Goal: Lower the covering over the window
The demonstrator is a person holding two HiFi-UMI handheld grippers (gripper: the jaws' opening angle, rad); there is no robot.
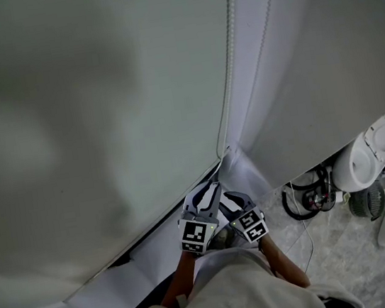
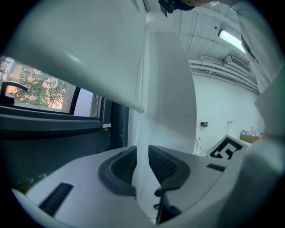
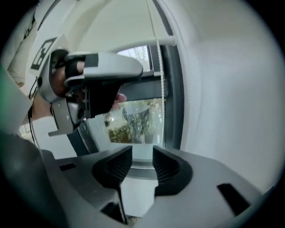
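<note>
At 6 o'clock below blind (image 1: 65,118), L gripper (image 1: 206,196) sits loose round chain (image 1: 229,51); R gripper (image 1: 236,199) released, empty. Clamp R gripper on chain higher, toward 12, then pull straight down.

dim, grey head view with soft shadows; daylight glaring through window (image 3: 138,120); fisheye bending, dark vignetted corners, blurred close foreground.

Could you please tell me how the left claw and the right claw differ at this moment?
The left claw has the white bead chain running between its dark ribbed pads; the right claw has nothing between its pads, only the window glass beyond. The left claw's gap is narrower, the right claw's wider. Both stand open.
</note>
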